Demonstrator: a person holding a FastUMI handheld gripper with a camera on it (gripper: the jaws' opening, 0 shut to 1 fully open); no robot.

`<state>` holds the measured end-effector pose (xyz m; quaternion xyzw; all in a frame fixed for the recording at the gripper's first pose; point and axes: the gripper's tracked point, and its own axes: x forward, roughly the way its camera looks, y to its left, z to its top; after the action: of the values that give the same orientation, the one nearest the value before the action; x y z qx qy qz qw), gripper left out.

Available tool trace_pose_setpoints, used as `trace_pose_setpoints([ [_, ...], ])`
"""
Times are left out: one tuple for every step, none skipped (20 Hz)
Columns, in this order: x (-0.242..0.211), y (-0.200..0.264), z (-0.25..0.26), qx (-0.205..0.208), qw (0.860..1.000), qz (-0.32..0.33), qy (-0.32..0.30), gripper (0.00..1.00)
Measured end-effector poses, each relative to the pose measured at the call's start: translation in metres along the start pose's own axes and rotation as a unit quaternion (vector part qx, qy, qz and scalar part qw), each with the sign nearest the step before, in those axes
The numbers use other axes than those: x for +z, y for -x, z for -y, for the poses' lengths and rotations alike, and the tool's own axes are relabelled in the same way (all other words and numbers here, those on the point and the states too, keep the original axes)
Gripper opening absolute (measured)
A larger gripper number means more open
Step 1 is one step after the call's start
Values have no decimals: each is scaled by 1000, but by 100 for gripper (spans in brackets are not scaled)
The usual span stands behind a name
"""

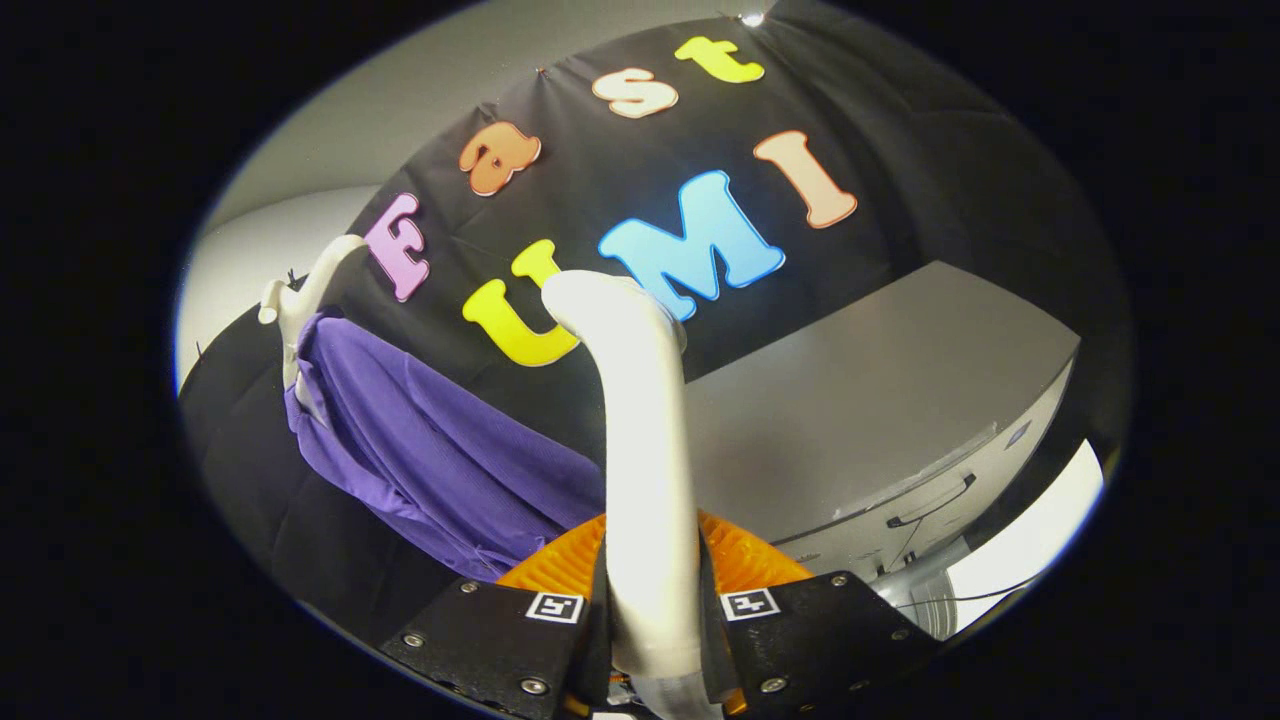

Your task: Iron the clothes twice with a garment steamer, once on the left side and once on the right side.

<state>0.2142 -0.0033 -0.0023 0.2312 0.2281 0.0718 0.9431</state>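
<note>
A white garment steamer (640,440) stands up between my two fingers, its handle pressed from both sides and its curved head rising beyond them. My gripper (652,610) is shut on that handle. Beyond the fingers and off to one side, a purple garment (440,450) hangs from a white hanger (305,290) against the black cloth wall. The steamer's head is apart from the garment, beside its near edge. The view is tilted.
A grey cabinet or appliance (860,420) with a flat top and a handle on its front stands on the other side of the steamer. A dark cable (950,598) runs below it. Pale wall shows above the black cloth.
</note>
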Motion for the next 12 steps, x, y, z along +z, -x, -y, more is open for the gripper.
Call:
trace_pose_setpoints([
  [-8, 5, -10, 1, 1000, 4, 6, 36],
  [-18, 11, -20, 4, 1000, 2, 14, 36],
  [-29, 15, -27, 4, 1000, -3, 21, 35],
  [-39, 19, -33, 1, 1000, -5, 28, 36],
  [-48, 23, -39, -2, 1000, -5, 30, 36],
  [-56, 25, -44, -4, 999, -10, 31, 35],
  [-64, 27, -50, -5, 999, -12, 31, 36],
  [-68, 31, -56, -5, 999, -15, 34, 36],
  [-69, 34, -62, -4, 999, -12, 36, 36],
  [-68, 37, -70, -2, 999, -6, 42, 36],
  [-66, 39, -77, 0, 999, 2, 47, 35],
  [-63, 40, -83, 0, 999, 12, 50, 36],
])
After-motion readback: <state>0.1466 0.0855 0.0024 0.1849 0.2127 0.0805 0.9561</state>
